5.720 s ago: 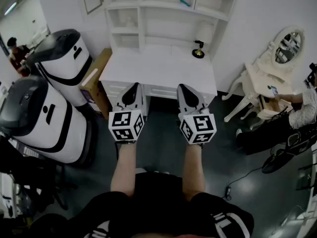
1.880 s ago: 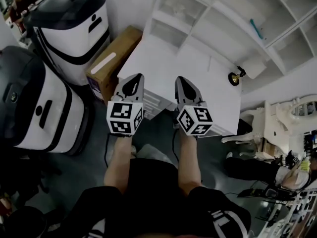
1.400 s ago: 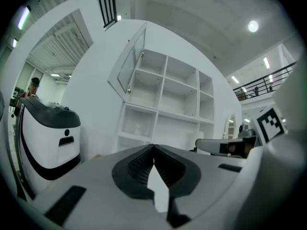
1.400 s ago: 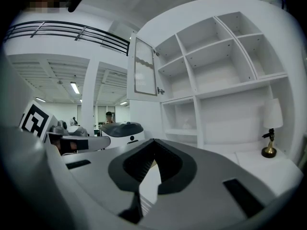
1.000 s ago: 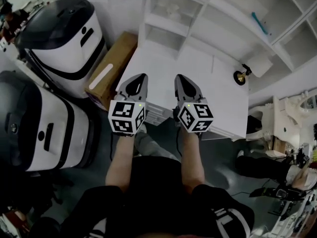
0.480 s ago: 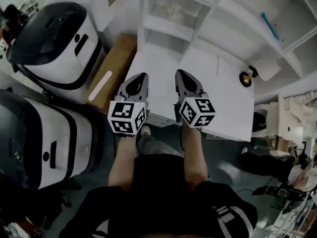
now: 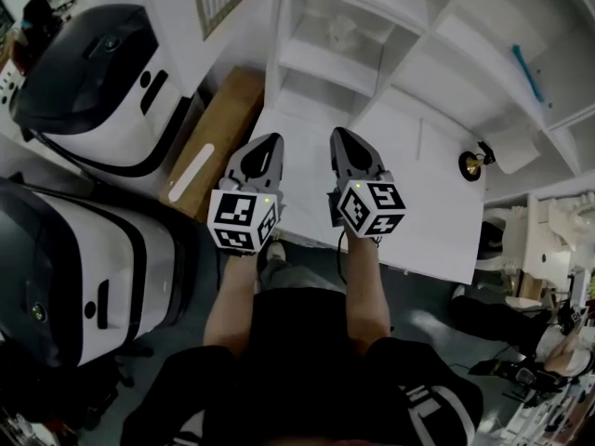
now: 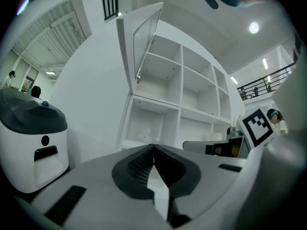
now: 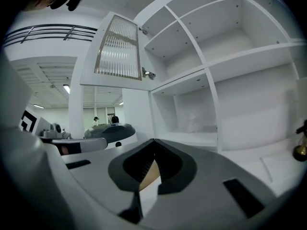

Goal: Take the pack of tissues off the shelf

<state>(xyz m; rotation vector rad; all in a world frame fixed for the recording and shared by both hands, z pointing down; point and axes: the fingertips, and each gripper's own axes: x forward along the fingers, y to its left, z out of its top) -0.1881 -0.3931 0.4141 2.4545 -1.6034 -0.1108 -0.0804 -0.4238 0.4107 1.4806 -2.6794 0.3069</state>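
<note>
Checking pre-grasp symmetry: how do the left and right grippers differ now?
Left gripper sits over the left edge of the desk, beside the cardboard box; right gripper over the desk top. Left gripper's view catches the white machine; right gripper's, the lamp. Both: fingers shut, empty, facing the shelves.

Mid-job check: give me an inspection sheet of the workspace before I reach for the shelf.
Surface: white desk, bare but for a lamp.
Job's things: tissues, a white lump in a left-column cubby of the shelf, untouched.
Clutter: lamp at the desk's back; teal thing on a higher shelf.
Grippers: left gripper and right gripper over the desk's front, jaws together, empty.
Cables: nothing seen.
Surroundings: cardboard box and white machines left of the desk.
</note>
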